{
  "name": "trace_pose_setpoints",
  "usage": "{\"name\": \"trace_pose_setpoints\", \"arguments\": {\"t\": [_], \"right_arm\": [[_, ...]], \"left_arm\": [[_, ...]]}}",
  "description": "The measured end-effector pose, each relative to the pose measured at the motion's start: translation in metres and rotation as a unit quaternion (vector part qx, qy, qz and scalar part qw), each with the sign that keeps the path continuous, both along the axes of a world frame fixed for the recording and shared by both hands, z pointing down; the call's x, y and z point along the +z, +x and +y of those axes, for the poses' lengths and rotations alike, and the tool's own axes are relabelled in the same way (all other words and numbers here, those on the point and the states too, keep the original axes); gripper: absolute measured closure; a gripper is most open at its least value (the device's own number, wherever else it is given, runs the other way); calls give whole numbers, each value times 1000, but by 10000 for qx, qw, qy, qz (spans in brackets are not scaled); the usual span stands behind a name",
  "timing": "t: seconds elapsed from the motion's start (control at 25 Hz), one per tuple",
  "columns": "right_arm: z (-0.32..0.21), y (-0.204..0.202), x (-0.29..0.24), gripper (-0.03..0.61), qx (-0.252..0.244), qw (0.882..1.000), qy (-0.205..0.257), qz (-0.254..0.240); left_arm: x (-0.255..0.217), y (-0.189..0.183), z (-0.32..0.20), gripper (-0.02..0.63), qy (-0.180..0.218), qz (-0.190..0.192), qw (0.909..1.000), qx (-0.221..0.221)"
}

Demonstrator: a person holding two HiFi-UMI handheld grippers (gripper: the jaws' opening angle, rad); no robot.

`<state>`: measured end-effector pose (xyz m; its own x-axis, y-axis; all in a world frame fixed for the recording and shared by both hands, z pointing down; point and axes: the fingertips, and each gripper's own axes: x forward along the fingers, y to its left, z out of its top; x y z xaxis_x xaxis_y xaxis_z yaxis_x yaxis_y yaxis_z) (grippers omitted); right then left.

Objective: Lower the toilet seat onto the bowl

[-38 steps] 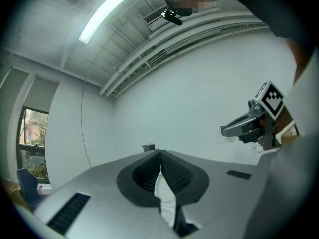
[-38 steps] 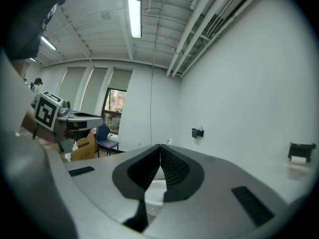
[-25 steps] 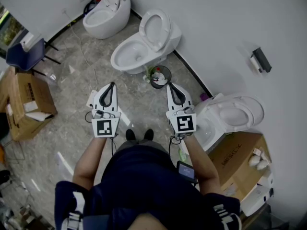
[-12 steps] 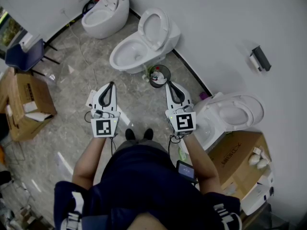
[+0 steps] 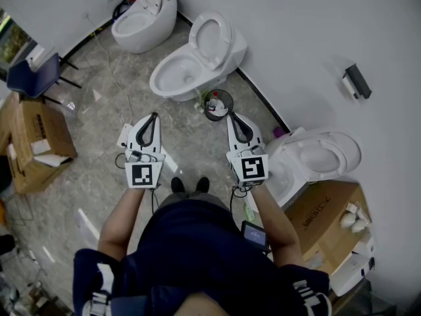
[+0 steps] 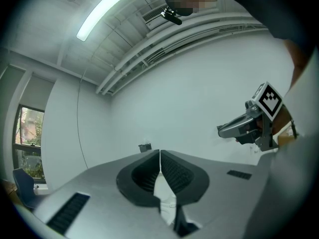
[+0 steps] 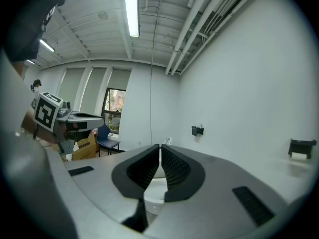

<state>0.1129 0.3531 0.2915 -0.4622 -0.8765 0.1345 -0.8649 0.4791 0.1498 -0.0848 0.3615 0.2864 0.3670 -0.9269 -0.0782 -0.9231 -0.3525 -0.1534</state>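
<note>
Here, the left gripper point(image 5: 154, 117) and the right gripper point(image 5: 231, 116) are held side by side above the grey marble floor point(image 5: 99, 133), each with its jaws pressed together on nothing. Ahead, the white oval toilet seat point(image 5: 211, 37) stands raised over its white ceramic bowl point(image 5: 179, 76), well apart from both grippers.

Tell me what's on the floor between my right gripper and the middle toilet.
A small round black bin with litter inside stands there, just ahead of the right gripper and beside the bowl of the middle toilet; the head view shows it.
</note>
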Motion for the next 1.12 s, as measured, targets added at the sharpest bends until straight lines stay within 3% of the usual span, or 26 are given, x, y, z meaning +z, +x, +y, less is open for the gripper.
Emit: {"name": "trace_pose_setpoints", "arguments": {"t": [0.24, 0.36, 0.6, 0.76, 1.12], "right_arm": [[-1, 4, 3, 549, -8, 10000, -2, 27], [0, 5, 3, 549, 6, 10000, -22, 21], [0, 8, 5, 549, 2, 10000, -47, 44], [-3, 11, 6, 549, -7, 10000, -59, 52], [-6, 19, 7, 549, -57, 10000, -59, 36]], "left_arm": [[2, 11, -2, 581, 6, -93, 9997, 228], [2, 19, -4, 443, 14, -107, 9990, 428], [2, 29, -9, 310, -12, -144, 9984, 543], [-3, 31, -17, 278, 26, -117, 9984, 544], [-1, 44, -28, 272, -31, -234, 9978, 612]]}}
